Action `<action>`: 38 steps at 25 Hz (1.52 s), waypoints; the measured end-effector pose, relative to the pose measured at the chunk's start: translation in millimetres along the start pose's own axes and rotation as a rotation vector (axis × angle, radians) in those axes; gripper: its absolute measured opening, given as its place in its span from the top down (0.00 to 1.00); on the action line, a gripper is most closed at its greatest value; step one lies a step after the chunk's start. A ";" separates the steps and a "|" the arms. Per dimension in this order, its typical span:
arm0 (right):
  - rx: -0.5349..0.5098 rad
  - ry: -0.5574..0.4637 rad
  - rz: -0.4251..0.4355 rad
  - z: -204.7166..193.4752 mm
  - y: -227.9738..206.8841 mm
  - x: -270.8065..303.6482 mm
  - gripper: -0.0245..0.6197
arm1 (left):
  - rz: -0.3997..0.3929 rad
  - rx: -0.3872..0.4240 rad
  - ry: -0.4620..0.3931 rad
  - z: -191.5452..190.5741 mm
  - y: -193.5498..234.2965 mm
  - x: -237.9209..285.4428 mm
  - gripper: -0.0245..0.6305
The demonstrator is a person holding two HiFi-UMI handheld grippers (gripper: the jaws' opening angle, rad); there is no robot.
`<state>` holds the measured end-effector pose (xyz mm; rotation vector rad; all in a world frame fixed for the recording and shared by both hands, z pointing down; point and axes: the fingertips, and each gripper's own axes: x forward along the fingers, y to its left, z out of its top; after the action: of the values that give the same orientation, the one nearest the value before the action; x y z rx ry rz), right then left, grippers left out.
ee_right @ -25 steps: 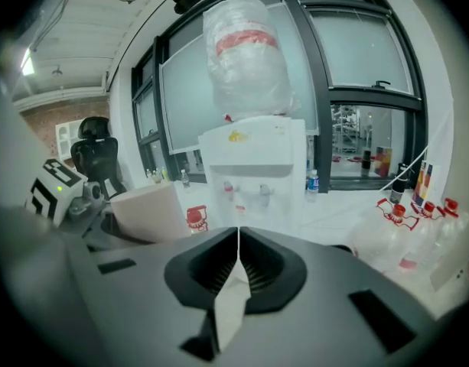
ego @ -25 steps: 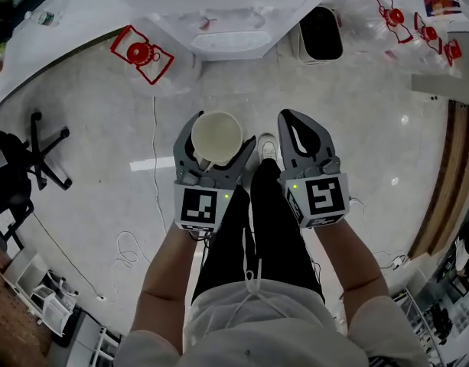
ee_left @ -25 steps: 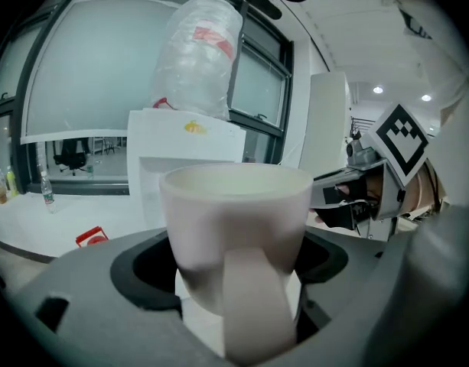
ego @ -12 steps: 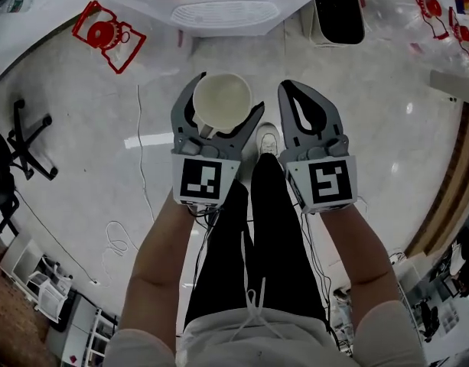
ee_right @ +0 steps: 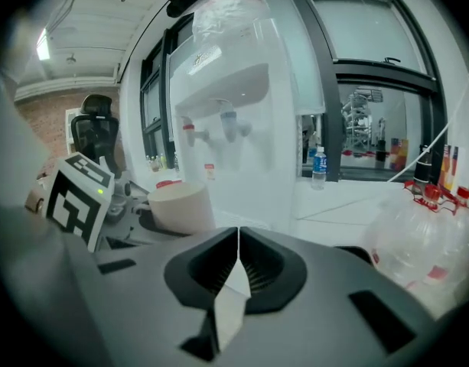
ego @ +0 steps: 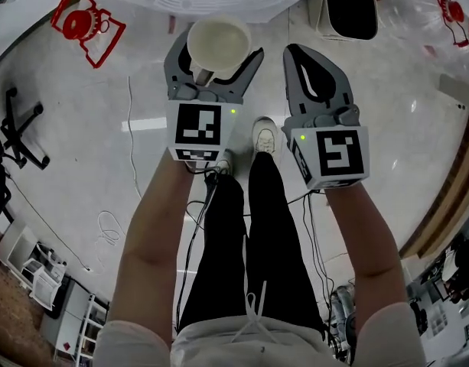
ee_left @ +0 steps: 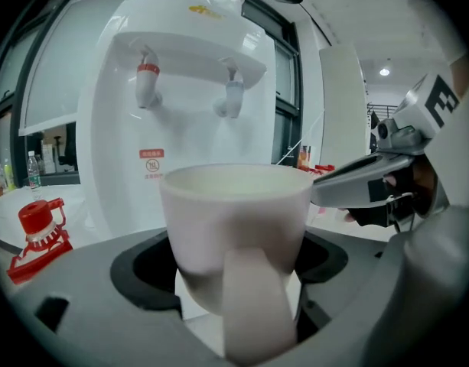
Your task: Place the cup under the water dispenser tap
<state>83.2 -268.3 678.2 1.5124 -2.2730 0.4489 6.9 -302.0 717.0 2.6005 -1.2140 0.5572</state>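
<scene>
Cup point(ee_left: 234, 228) sits upright, clamped in the left tool point(ego: 216, 52) with its handle toward the camera, while the right tool point(ee_right: 238, 243), at its 3 o'clock, is closed on nothing. The water dispenser point(ee_left: 190, 98) stands close at 12 o'clock, its taps point(ee_left: 232, 98) above the rim, so pickup looks done and the final reach and set-down remain. The ledge under the taps is hidden behind the cup, and the head view cuts off most of the dispenser.
</scene>
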 end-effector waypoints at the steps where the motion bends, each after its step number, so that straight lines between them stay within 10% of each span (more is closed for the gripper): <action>1: -0.002 0.004 0.000 -3.4 -3.8 3.2 0.92 | 0.007 0.002 0.000 -1.8 3.1 5.8 0.29; 38: 0.075 0.086 -0.045 -27.4 -42.3 15.8 0.92 | 0.042 0.034 -0.101 9.1 28.5 82.2 0.28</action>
<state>120.3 -284.3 712.2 1.5466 -2.1744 0.5798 35.4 -379.9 744.7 2.6668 -1.3034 0.4627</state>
